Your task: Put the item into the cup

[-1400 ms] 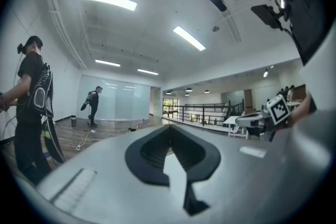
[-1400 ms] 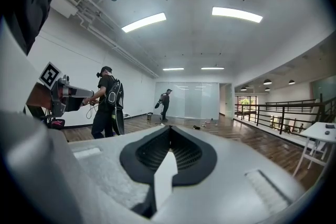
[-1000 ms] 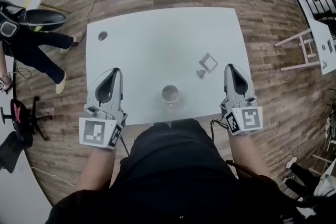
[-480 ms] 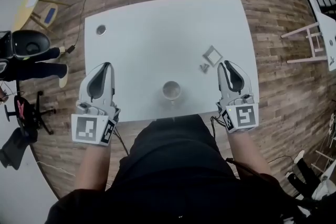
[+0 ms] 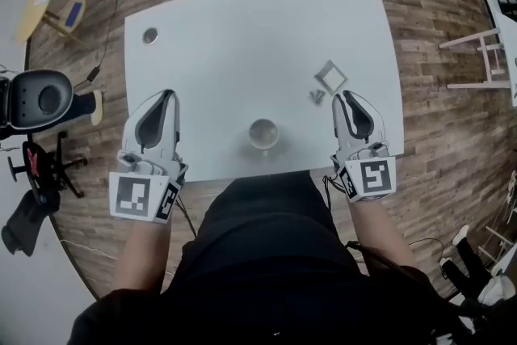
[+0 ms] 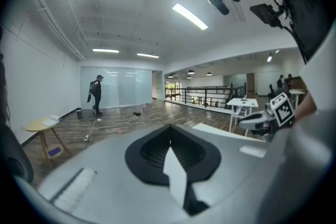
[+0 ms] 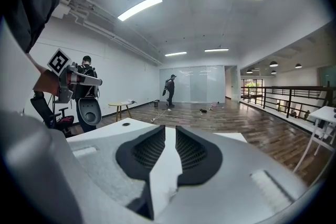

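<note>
On the white table (image 5: 242,36), a pale round cup (image 5: 262,133) stands near the front edge, between my two grippers. A small grey item (image 5: 316,96) lies to its right, beside a white square frame (image 5: 330,77) turned like a diamond. My right gripper (image 5: 342,98) hovers just right of the grey item. Its jaws have just been opening, and in the right gripper view (image 7: 170,131) a narrow gap with nothing in it shows between the pads. My left gripper (image 5: 167,96) hangs over the table's left front; its pads (image 6: 169,131) meet, with nothing held.
A small round disc (image 5: 150,35) sits at the table's far left corner. A black office chair (image 5: 44,101) stands on the wooden floor to the left, a white stool (image 5: 477,61) to the right. A person (image 7: 170,91) stands far off by the glass wall.
My right gripper has come closer to the small grey item. The left gripper has hardly moved. The table now sits higher in the head view.
</note>
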### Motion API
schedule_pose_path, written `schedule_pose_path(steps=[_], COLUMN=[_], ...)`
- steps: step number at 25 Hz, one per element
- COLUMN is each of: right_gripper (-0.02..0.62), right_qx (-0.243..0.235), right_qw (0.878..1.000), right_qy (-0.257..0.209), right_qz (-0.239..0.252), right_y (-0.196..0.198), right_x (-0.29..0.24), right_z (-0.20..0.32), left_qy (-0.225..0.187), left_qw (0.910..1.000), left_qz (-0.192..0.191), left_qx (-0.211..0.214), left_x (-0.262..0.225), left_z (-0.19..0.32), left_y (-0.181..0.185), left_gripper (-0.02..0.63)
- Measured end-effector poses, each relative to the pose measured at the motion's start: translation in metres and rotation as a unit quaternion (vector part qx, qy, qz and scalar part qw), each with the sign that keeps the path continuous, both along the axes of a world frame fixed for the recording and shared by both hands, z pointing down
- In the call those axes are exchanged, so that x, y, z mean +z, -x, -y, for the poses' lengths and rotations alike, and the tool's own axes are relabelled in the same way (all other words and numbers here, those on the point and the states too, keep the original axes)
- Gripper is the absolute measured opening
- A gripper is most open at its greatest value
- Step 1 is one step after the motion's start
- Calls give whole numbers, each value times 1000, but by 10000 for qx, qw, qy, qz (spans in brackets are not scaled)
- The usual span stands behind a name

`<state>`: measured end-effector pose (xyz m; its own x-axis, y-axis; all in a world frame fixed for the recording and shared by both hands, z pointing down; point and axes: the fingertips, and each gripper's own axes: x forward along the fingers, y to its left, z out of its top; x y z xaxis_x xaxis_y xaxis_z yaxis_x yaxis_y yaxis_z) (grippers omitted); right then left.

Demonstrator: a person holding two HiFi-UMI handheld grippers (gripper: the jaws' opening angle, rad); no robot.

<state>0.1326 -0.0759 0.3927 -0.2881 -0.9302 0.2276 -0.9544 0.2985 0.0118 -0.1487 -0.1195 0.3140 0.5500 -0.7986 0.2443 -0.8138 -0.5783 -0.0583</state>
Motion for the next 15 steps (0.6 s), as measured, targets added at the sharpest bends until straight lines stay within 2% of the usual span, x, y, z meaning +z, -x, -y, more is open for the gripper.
schedule_pose_path(steps=[9,15], right_gripper=[67,95], right_qx=[-129,-217], right_qw=[9996,9980], right_qy=[268,593], right_qz=[-14,42], right_y=[2,4], right_x=[20,39], right_z=[0,-1], left_qy=[185,268], left_qw=[9998,9996], left_qz=[-26,-12], left_qx=[32,17], left_x=[13,17], left_z=[2,5], left_y=[-10,-13], left_gripper=[-2,-2])
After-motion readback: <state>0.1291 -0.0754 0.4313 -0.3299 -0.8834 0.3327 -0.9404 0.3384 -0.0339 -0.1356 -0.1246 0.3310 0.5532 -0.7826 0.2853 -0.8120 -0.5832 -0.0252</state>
